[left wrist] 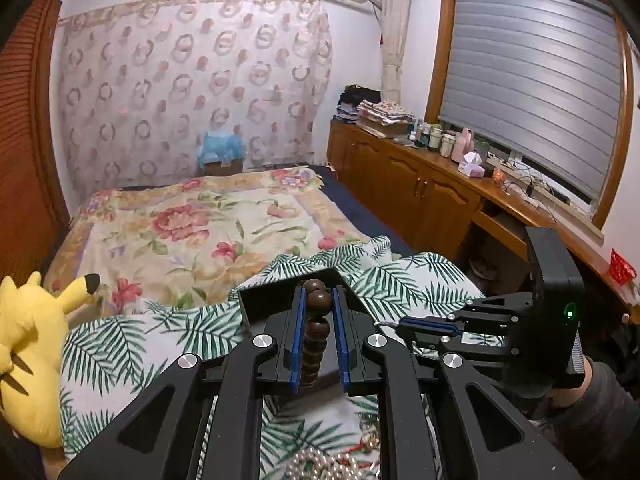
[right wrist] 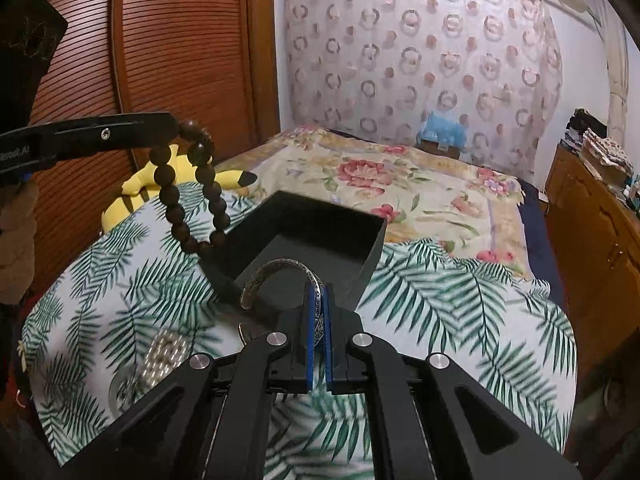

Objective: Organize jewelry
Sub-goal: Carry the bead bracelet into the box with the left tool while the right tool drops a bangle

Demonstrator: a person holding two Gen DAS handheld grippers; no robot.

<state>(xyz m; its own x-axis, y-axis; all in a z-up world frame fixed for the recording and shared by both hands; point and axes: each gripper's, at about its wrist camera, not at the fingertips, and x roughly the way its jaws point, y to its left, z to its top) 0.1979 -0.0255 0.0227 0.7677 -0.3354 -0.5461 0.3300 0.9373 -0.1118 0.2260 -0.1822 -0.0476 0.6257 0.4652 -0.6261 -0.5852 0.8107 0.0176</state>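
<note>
The left gripper is clamping a brown wooden bead bracelet, its loop dangling in the air beside the near-left corner of an open black box. The right gripper is pinching a silver cuff bangle that is arching up in front of that box, which is sitting on a palm-leaf cloth, while a pearl strand is lying on the cloth below.
</note>
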